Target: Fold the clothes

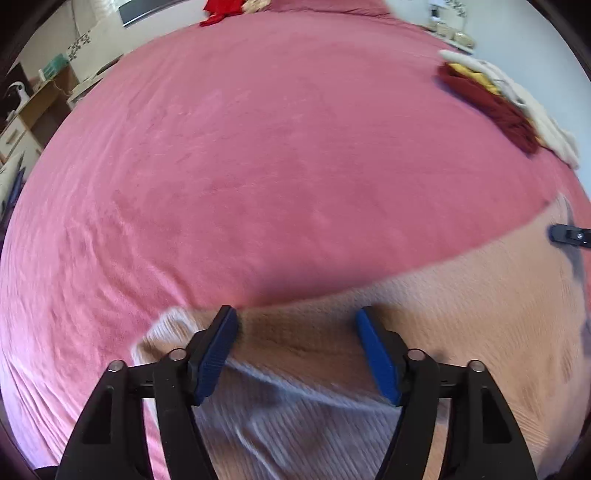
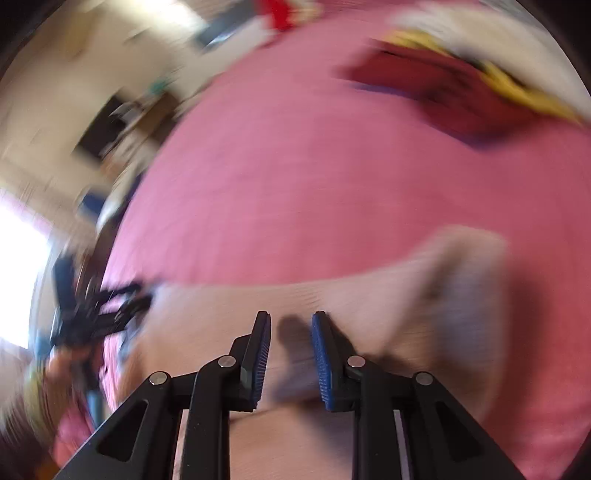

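A peach ribbed knit garment (image 1: 461,314) lies spread on the pink bedspread (image 1: 258,147), its paler inner side turned up near the bottom of the left wrist view. My left gripper (image 1: 295,314) hangs over the garment's far edge, jaws wide open, pads clear of the cloth. One finger of the other gripper (image 1: 570,234) shows at the right rim. In the blurred right wrist view, my right gripper (image 2: 291,317) stands over the same garment (image 2: 369,295) with a narrow gap between its blue pads; nothing looks pinched. A folded-up corner (image 2: 461,280) rises at its right.
A pile of dark red, yellow and cream clothes (image 1: 491,99) lies at the bed's far right, also visible in the right wrist view as the clothes pile (image 2: 443,85). A red item (image 1: 221,9) sits at the far end. Wooden furniture (image 1: 40,107) stands left of the bed.
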Motion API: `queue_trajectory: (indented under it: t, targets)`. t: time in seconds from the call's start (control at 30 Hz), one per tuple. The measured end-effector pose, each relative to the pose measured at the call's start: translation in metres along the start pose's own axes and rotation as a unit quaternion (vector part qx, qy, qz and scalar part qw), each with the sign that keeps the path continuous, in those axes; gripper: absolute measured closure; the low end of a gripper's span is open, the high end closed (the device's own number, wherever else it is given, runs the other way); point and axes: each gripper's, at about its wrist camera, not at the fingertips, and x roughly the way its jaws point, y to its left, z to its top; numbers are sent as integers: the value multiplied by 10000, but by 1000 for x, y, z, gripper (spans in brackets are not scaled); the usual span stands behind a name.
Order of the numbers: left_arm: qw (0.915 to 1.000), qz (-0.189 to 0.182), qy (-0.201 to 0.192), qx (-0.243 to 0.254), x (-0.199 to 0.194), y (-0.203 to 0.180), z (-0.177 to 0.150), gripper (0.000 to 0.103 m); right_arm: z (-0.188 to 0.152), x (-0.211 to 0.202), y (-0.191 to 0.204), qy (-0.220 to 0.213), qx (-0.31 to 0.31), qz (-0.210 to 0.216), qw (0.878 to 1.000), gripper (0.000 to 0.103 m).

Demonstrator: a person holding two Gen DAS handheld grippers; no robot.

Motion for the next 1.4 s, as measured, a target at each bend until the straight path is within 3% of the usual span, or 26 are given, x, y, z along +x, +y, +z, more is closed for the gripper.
queue_trajectory:
  t: [0.07, 0.2, 0.4, 0.5, 0.57, 0.8, 0.93, 1.03, 1.13, 1.23, 1.33, 1.4]
  targets:
    - [9997, 170, -41, 140, 2, -5, 6, 27, 1, -2, -12, -99, 321, 248, 9991, 83]
    - [9993, 248, -175, 209, -2, -9, 14, 27, 0, -8, 2, -207, 28, 260, 9994, 80]
    - [9976, -501, -283, -386, -33, 27, 6, 27, -2, -15, 11, -414, 161, 804, 9958, 77]
    - [9889, -1156, -260, -897, -50, 57, -7, 27, -12, -29, 5, -426, 226, 866, 9951, 76]
    - [9837, -1369, -155, -1158, -57, 73, -18, 27, -19, -41, -5, -450, 412, 936, 9937, 76]
    - [9710, -1647, 475, -1666, -41, 82, -41, 27, -27, -49, -33, -477, 1041, 725, 9908, 71]
    - [9616, -1980, 566, -1813, -30, 71, -30, 27, -21, -41, -31, -331, 988, 530, 9931, 70]
    - [9611, -1961, 686, -1822, -12, 65, -19, 27, -14, -35, -32, -410, 1034, 574, 9921, 68]
    - [9608, -2005, 637, -1809, -6, 59, -14, 27, -9, -21, -35, -362, 1081, 581, 9918, 67]
    - [9554, -2336, 458, -1748, -7, 56, -13, 27, -5, -6, -30, -288, 886, 652, 9935, 70]
    - [9456, -2701, 251, -1793, -12, 58, -12, 36, -3, -4, -21, -435, 602, 880, 9933, 77]
    - [9447, -2721, 202, -1822, -9, 59, -10, 42, 0, -6, -17, -538, 485, 991, 9924, 80]
